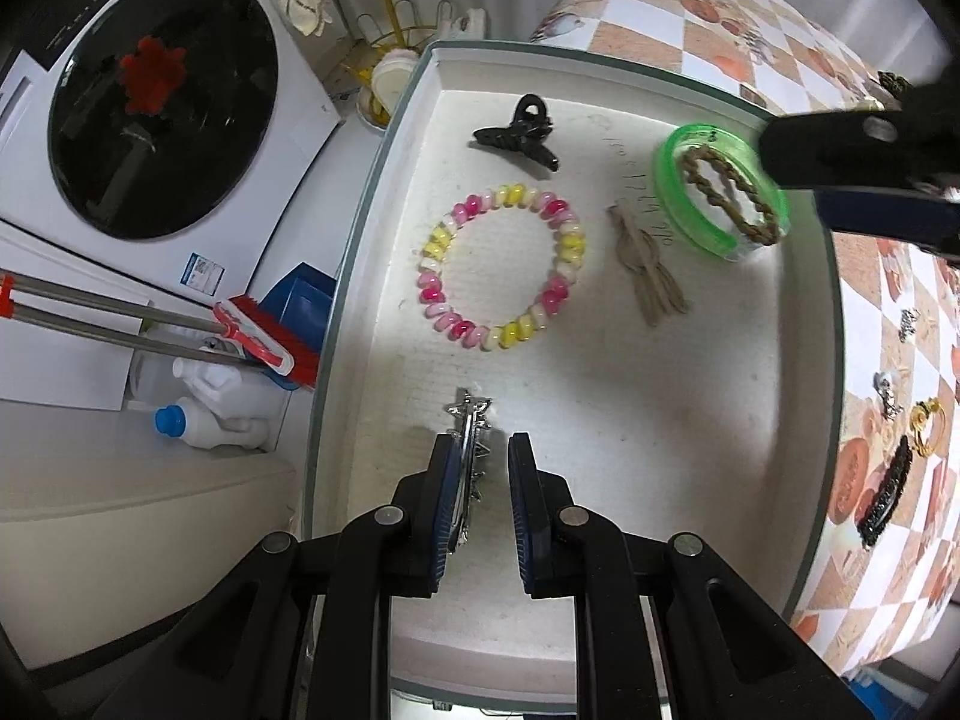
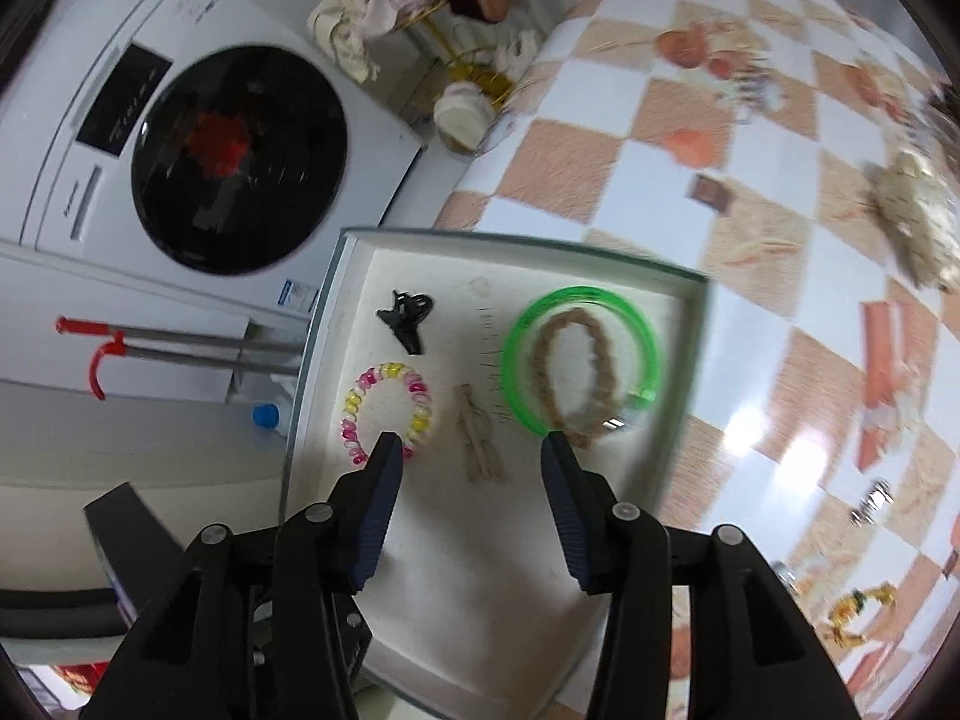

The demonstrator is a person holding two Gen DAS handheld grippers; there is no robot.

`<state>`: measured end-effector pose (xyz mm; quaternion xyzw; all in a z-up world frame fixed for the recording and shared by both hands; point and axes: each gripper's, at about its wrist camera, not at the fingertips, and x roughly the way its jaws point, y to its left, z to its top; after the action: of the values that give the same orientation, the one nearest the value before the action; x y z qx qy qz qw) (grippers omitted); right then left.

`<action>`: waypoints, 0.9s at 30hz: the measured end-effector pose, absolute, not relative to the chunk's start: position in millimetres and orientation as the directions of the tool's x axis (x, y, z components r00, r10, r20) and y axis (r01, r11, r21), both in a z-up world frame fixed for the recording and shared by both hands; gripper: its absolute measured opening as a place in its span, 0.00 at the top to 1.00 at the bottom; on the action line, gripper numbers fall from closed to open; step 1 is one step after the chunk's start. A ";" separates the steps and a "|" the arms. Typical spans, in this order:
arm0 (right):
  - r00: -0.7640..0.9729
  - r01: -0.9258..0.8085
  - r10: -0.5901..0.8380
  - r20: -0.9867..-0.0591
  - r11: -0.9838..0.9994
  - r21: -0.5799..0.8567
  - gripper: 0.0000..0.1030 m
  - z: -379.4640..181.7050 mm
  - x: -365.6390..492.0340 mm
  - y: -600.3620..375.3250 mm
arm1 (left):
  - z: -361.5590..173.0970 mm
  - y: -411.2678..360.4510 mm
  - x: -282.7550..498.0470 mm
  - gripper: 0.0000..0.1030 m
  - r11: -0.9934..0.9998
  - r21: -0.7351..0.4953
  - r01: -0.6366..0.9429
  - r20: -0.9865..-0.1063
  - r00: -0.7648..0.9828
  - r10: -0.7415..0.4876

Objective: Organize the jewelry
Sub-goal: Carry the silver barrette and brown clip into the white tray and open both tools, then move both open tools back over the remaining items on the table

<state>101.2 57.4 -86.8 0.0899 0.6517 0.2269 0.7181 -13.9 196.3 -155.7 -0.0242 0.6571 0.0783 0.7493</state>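
Observation:
A white tray (image 1: pixel 360 228) (image 2: pixel 312 360) lies at the table's left edge. It holds a pink-and-yellow spiral hair tie (image 1: pixel 432 288) (image 2: pixel 351 405), a black claw clip (image 1: pixel 519 138) (image 2: pixel 405 315), a tan bow clip (image 1: pixel 648 267) (image 2: pixel 477 438) and a green bangle (image 1: pixel 678 204) (image 2: pixel 516 360) with a braided tan tie (image 1: pixel 714 180) (image 2: pixel 600 354) inside it. My left gripper (image 1: pixel 480 441) points straight down over the tray's near part, shut on a silver star hair clip (image 1: pixel 471 420) whose tip meets the tray floor. My right gripper (image 2: pixel 471 441) hangs open and empty above the tray, in front of the bangle.
The checked tablecloth (image 1: pixel 720 18) to the right carries loose pieces: a gold ring (image 1: pixel 927 429), a black barrette (image 1: pixel 885 498), small silver bits (image 1: pixel 888 396), a beige bow (image 2: pixel 912 222). Left of the table stand a washing machine (image 1: pixel 162 102), a red broom (image 1: pixel 258 336) and bottles (image 1: pixel 198 420).

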 end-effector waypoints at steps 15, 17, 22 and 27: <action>0.112 -0.075 0.434 -0.894 0.901 0.428 0.41 -64.2 64.1 -81.0 | -105.6 154.8 -9.0 0.00 0.967 0.172 -0.187 -0.961 0.186 0.206; 0.116 -0.059 0.432 -0.894 0.902 0.428 0.41 -63.3 59.9 -104.6 | -97.8 137.8 -10.2 0.00 0.967 0.174 -0.186 -0.958 0.194 0.209; 0.129 -0.024 0.403 -0.906 0.914 0.404 0.40 -59.3 46.9 -170.2 | -84.4 82.5 -11.6 0.00 0.974 0.164 -0.157 -0.957 0.214 0.196; 0.106 0.000 0.382 -0.918 0.923 0.384 0.29 -65.8 32.0 -215.3 | -82.2 33.1 -19.4 0.00 0.982 0.146 -0.117 -0.962 0.213 0.169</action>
<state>32.0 -215.3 -65.8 0.1458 0.6555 0.1309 0.7293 -19.4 33.1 -82.2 0.0209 0.6208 0.0917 0.7783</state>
